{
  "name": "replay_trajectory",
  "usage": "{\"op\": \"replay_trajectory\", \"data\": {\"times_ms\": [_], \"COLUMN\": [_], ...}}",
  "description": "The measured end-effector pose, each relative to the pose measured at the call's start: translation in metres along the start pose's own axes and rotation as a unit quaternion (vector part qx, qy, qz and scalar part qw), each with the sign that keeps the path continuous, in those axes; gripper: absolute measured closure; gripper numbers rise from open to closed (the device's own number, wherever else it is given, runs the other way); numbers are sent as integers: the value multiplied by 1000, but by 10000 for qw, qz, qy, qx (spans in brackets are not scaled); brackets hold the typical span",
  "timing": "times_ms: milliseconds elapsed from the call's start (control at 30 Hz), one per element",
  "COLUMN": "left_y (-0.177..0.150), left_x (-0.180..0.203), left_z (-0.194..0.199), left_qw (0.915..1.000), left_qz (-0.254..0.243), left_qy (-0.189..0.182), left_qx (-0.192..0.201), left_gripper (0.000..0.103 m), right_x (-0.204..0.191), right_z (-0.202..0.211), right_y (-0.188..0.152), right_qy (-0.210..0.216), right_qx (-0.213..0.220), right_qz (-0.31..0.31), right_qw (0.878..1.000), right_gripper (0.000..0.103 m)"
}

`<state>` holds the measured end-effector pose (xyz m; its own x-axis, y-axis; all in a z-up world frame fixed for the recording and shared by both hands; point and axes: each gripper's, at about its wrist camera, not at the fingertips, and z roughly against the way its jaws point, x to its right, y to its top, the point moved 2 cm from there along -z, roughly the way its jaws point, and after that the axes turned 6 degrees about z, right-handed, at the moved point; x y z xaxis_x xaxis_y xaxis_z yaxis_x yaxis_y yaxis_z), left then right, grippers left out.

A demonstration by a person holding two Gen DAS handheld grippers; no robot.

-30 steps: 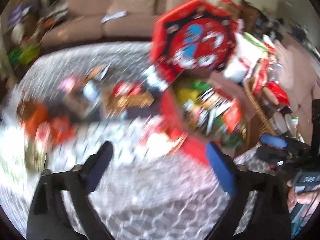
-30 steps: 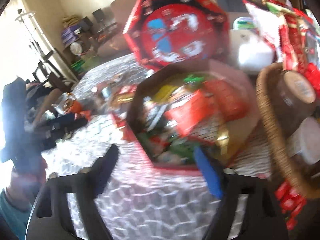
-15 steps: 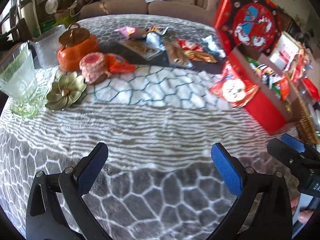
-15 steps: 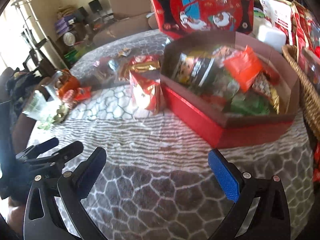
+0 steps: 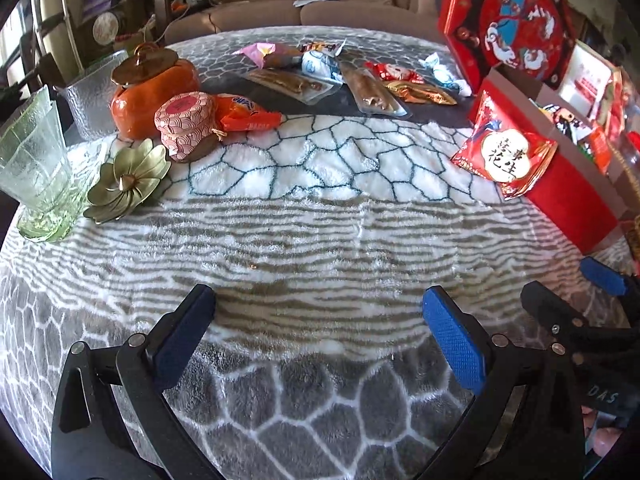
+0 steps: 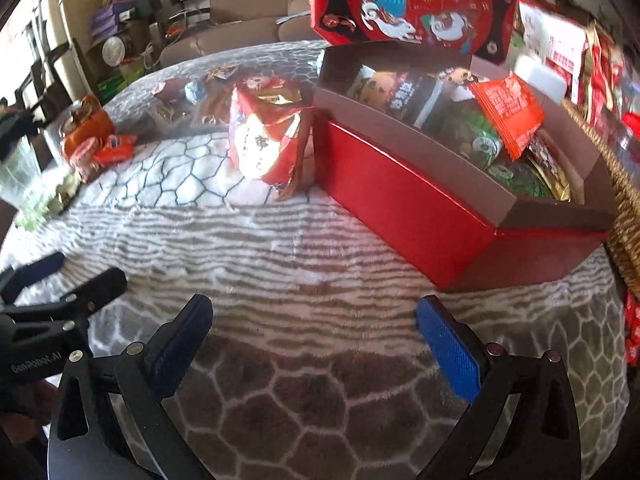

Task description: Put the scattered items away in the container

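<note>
Nearest, at the front edge of the patterned cloth, the left gripper and right gripper both hover with fingers spread and empty, likely poised to choose a packet. Farther in, a red peanut bag leans against the red octagonal box by the right edge, already part-filled with glossy packets. More wrapped snacks lie scattered toward the far edge.
</note>
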<state>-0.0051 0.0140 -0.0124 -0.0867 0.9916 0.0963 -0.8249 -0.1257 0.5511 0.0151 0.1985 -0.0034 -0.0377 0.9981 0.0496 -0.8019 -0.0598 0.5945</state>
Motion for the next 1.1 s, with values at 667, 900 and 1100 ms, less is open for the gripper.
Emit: {"op": "replay_trajectory", "data": {"times_ms": [667, 900, 1100], "left_y": [-1, -1, -1], "left_x": [1, 1, 1], "left_z": [-1, -1, -1], "left_qw": [9997, 9997, 9997], "left_qz": [93, 100, 101], "left_qy": [205, 211, 210], "left_qx": [42, 43, 43], "left_gripper": [0, 0, 0], "right_x": [-2, -3, -3], "right_z": [-3, -3, -3], "right_y": [1, 0, 1], "right_qy": [-226, -229, -229], "right_qx": [-66, -64, -64], "right_qz": [-106, -109, -109], "right_qw": [9997, 9997, 9997], "right_gripper": [0, 0, 0]}}
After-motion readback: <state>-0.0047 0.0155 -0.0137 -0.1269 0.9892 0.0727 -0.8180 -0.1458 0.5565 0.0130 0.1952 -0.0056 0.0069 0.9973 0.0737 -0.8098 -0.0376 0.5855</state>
